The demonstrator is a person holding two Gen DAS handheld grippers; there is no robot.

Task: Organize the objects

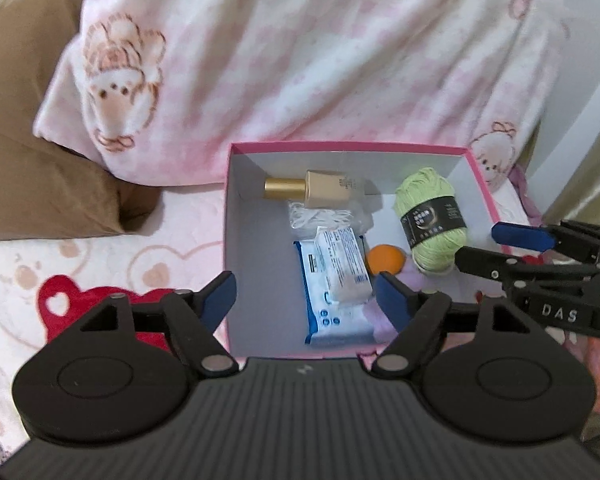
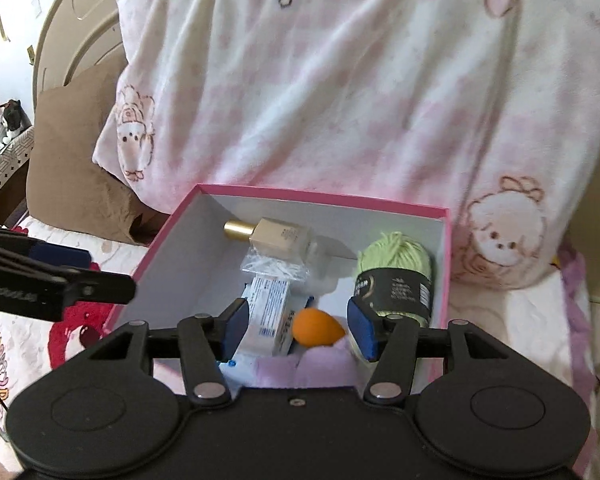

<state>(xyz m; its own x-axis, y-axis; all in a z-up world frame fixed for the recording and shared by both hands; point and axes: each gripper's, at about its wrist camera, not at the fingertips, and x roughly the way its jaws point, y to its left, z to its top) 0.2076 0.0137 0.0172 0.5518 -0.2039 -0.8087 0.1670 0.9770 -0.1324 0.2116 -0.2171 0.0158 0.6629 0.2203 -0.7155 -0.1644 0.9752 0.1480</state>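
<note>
**A:** Where is this set?

**B:** On a bed [image 1: 100, 248] with a pink heart-print cover, a big pink-and-white blanket [image 1: 320, 52] heaped behind and a brown pillow [image 1: 40, 160] to the side. Against the blanket sits an open pink box [image 1: 340, 146] with a white inside.

**A:** What's in the box, biggest first?

**B:** A blue-and-white wipes pack [image 1: 332, 312] lying flat, with a smaller white packet [image 1: 342, 266] on top of it. To its right, a green yarn ball [image 1: 430, 216] with a black band, near the right wall. At the back, a gold-capped bottle [image 1: 320, 190] on its side, a clear bag [image 1: 324, 216] of something white just in front of it. Smallest, an orange sponge [image 2: 318, 327] between the wipes and the yarn, resting partly on something pale lilac that I can't identify.

**A:** And the claws?

**B:** Left claw [image 1: 306, 296] hangs over the box's near edge, fingers apart, holding nothing. Right claw [image 2: 298, 330] is also spread wide and empty, the sponge lying between its pads without either touching.

**A:** So which step?

**B:** I'd say most things are already boxed, and the right claw is either lining up on the sponge or has just let go of it; I cannot tell which. If it's a pick, the next move calls for lowering a little and closing gently, since the sponge looks soft and rounded and could squirt out sideways toward the yarn.
</note>
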